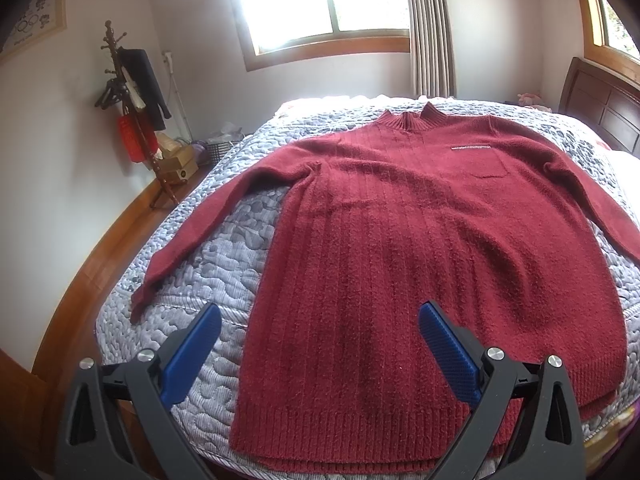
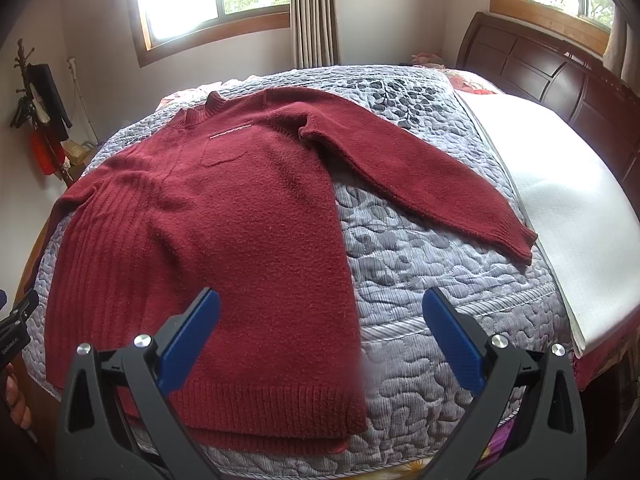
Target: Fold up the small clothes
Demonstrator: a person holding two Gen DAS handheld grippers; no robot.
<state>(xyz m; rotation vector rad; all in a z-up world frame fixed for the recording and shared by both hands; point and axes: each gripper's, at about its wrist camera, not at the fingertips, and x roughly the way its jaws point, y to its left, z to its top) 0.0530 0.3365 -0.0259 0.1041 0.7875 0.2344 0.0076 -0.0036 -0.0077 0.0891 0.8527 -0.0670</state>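
Both sets of jaws spread wide, nothing held. Left gripper (image 1: 320,318) hangs over the lower body of the red sweater (image 1: 400,260), near the hem. Right gripper (image 2: 320,306) sits above the sweater's right hem corner and the quilt (image 2: 432,264) beside it. Sweater lies flat, face up on the quilted bed cover, collar at the far side, both sleeves angled out, chest pocket (image 2: 222,160) visible. White sheet (image 2: 560,208) runs along the quilt's right edge. Coat stand (image 1: 136,120) by the left wall.
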